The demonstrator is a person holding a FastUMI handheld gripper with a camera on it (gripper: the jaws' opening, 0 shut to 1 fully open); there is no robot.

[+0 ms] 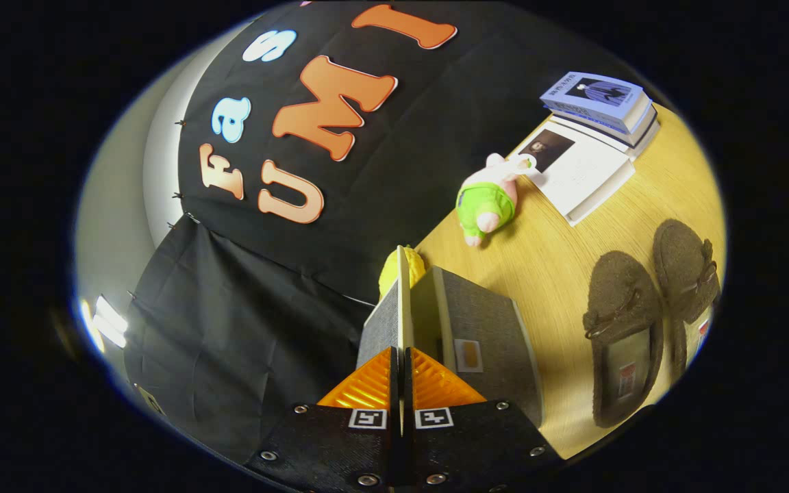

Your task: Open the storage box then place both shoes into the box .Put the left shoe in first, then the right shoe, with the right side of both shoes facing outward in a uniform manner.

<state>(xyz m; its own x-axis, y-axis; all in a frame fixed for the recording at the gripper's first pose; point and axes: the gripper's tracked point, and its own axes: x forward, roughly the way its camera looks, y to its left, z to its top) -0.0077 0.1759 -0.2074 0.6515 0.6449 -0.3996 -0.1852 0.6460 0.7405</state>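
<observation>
yellow object (pixel 401 268) mostly behind lid (pixel 401 301)

Thin lid panel (pixel 402 301) of the grey storage box (pixel 483 335) pinched edge-on between the fingers of the tool (pixel 401 383), standing upright straight ahead and blocking the way forward. Box body just beside it on one side, a yellow object (pixel 394 270) partly hidden beyond the panel. Open counter (pixel 545 260) between box and the two brown shoes (pixel 624 329), a passable strip. Shoes side by side, nearly touching, no room between them. Beyond the box, a plush toy (pixel 487 198) touching the open book (pixel 576 171); stacked books (pixel 603 103) farther still. Bare counter between toy and shoes. Booth wall close behind box and toy
</observation>
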